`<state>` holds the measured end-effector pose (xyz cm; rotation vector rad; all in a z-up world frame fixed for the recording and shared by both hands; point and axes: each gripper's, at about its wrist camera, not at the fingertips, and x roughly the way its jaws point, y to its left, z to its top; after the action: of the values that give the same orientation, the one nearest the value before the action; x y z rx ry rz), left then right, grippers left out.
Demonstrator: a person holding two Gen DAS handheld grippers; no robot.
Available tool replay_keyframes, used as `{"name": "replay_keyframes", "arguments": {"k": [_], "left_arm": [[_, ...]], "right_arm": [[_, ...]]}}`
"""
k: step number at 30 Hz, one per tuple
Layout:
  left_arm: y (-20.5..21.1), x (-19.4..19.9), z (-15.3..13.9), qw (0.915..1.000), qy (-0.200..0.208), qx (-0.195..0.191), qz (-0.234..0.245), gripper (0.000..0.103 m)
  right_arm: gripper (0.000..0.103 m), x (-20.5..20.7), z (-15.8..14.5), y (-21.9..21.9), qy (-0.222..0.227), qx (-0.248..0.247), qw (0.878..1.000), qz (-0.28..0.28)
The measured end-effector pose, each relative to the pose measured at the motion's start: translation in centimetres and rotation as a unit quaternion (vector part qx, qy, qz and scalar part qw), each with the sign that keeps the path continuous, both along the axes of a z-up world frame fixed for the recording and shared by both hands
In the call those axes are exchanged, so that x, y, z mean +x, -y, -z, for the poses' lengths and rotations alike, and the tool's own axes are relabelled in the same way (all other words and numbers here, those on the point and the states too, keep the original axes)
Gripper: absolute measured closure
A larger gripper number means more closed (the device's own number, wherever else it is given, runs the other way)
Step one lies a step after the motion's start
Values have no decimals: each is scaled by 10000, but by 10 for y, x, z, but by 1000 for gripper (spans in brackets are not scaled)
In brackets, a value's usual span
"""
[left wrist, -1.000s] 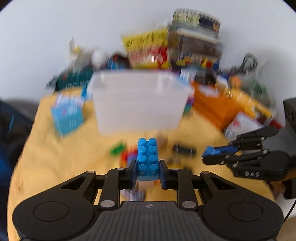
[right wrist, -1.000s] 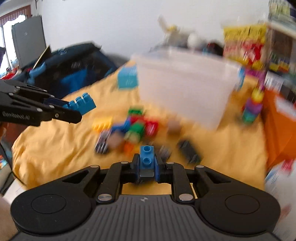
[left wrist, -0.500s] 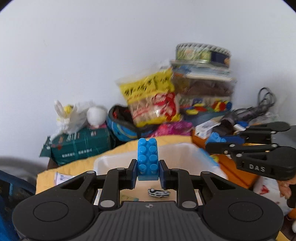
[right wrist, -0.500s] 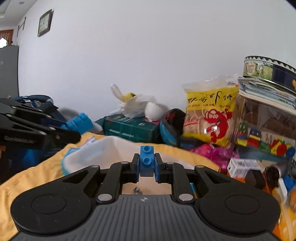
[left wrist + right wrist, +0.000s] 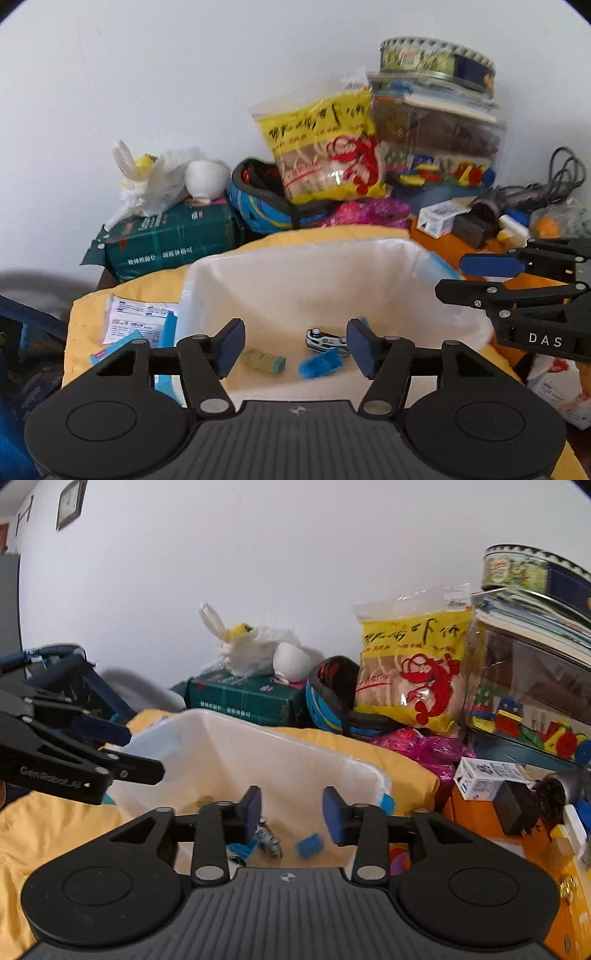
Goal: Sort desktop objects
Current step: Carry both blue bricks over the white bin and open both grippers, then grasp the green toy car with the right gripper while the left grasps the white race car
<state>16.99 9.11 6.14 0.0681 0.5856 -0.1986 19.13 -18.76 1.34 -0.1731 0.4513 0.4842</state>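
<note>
Now the left gripper (image 5: 295,349) and right gripper (image 5: 291,814) gape empty above the translucent white plastic bin (image 5: 295,266), each having let go its brick. Inside, the studded blue brick (image 5: 319,365) lies blurred beside a small toy car (image 5: 327,341), and the smaller blue brick (image 5: 309,845) rests nearby.

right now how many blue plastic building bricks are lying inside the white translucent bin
2. In the right wrist view, one blue brick lies right of the toy car and another left of it, partly hidden by the right gripper.

My pictures are bright with soft daylight. The white wall (image 5: 147,92) looks smooth and grey-white. Edges bend round like a bubble, corners go black. The blue block (image 5: 319,365) looks smeared.
</note>
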Motion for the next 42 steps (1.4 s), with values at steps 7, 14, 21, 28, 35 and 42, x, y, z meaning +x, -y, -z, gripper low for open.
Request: {"name": "replay_keyframes", "arguments": {"k": [7, 14, 21, 28, 35, 42], "left_arm": [[8, -83, 5, 9980, 605, -164, 108, 21], [2, -124, 73, 9910, -905, -989, -40, 21], [-8, -153, 116, 9743, -1749, -1417, -14, 21], [11, -181, 113, 9857, -1517, -583, 441, 22], [-5, -185, 112, 9860, -1318, -1016, 114, 24], [-17, -151, 125, 9776, -1635, -1202, -555, 31]], "right_arm": [[31, -60, 12, 15, 169, -20, 9996, -226], [31, -97, 72, 22, -756, -132, 9965, -324], [31, -123, 110, 10, -1816, -360, 9813, -536], [59, -115, 115, 8, -2603, 415, 9646, 40], [65, -92, 132, 2, -3203, 1205, 9380, 546], [84, -127, 108, -9, -2114, -10, 9774, 27]]}}
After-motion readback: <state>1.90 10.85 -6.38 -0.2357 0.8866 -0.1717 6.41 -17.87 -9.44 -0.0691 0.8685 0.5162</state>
